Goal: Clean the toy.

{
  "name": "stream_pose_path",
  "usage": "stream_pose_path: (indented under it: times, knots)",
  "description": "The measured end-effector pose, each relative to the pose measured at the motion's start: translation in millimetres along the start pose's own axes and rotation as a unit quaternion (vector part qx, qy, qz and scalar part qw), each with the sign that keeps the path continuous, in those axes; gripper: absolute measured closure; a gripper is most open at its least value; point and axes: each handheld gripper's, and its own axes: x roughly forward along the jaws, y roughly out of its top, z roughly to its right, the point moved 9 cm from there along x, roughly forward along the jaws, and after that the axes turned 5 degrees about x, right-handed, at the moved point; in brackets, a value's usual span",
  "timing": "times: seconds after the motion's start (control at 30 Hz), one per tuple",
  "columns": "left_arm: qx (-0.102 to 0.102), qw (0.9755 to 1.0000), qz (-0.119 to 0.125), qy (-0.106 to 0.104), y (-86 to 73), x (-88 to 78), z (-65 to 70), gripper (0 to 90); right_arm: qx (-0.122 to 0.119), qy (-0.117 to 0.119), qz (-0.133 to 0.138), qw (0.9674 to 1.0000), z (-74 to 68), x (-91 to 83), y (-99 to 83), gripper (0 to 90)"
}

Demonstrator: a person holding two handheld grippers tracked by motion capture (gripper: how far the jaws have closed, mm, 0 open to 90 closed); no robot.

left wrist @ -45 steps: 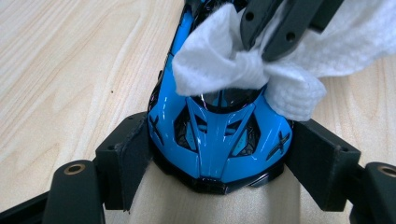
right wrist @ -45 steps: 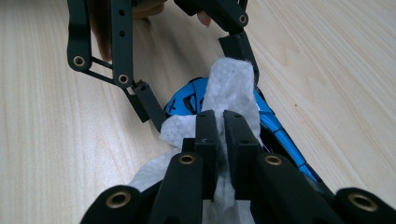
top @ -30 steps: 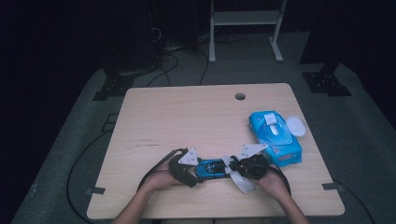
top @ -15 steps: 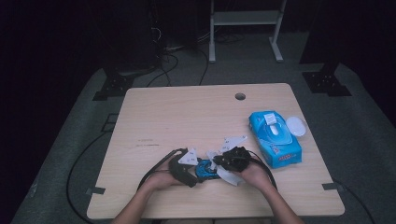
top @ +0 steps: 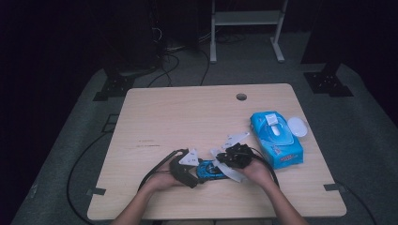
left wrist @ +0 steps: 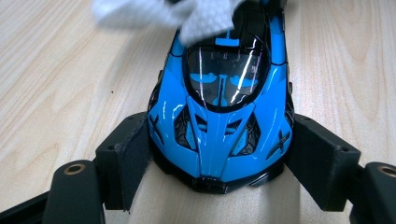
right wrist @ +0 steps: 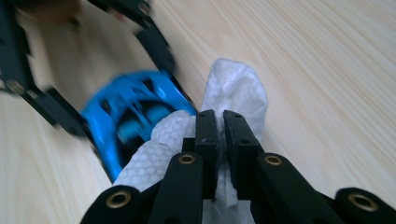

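Note:
A glossy blue toy car (left wrist: 219,112) rests on the wooden table (top: 187,117) near its front edge. My left gripper (left wrist: 215,154) is shut on the car's nose, one pad (left wrist: 133,154) against each flank. A white wet wipe (right wrist: 233,93) is pinched in my right gripper (right wrist: 219,126), whose jaws are shut on it. The wipe lies over the rear of the car (right wrist: 135,116). From above, the car (top: 209,169) sits between my left gripper (top: 199,173) and my right gripper (top: 224,163), with the wipe (top: 231,172) draped beside it.
A blue pack of wet wipes (top: 276,138) lies at the right of the table, with a white oval lid (top: 297,126) beside it. A cable hole (top: 241,97) sits near the far edge. A white shelf frame (top: 244,23) and cables stand on the floor beyond.
My right gripper has slid left with the wipe, from beside the car's rear onto the car. The left gripper and the car have stayed put.

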Motion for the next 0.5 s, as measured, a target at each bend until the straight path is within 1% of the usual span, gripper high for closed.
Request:
stream_pose_path:
  times: [0.03, 0.07, 0.13, 0.2, 0.23, 0.3, 0.33, 0.43, 0.5]
  knots:
    - [0.001, 1.0, -0.001, 0.0, -0.1, -0.1, -0.1, 25.4, 0.004, -0.004, -0.004, 1.0, 4.4, -3.3, -5.0, 84.2]
    - [0.001, 1.0, -0.001, -0.001, -0.2, -0.1, -0.1, 25.4, 0.013, 0.0, 0.003, 0.9999, 7.5, -7.0, -8.4, 84.2]
    - [0.001, 1.0, -0.001, -0.002, 0.0, -0.1, 0.0, 25.4, 0.02, -0.007, 0.003, 0.9998, 12.7, -14.0, -15.0, 84.2]
    - [0.001, 1.0, -0.002, -0.002, 0.1, 0.0, -0.1, 25.4, 0.017, -0.013, -0.002, 0.9998, 14.8, -18.2, -21.2, 84.2]
    - [0.002, 1.0, -0.002, -0.001, 0.2, 0.0, -0.1, 25.4, 0.019, -0.011, -0.003, 0.9998, 14.8, -19.9, -24.1, 84.2]
    - [0.002, 1.0, -0.002, -0.001, 0.2, 0.0, 0.0, 25.4, 0.024, -0.005, 0.004, 0.9997, 14.2, -23.0, -27.8, 84.3]
    - [0.003, 1.0, -0.001, -0.001, 0.3, 0.2, 0.0, 25.4, 0.024, -0.006, 0.008, 0.9997, 14.2, -24.2, -28.9, 84.3]
    - [0.002, 1.0, 0.0, -0.002, 0.3, 0.2, 0.1, 25.4, 0.023, -0.01, 0.009, 0.9996, 13.2, -26.6, -29.5, 84.3]
    - [0.001, 1.0, 0.0, -0.002, 0.2, 0.2, 0.1, 25.4, 0.024, -0.007, 0.012, 0.9996, 12.0, -28.1, -28.3, 84.1]
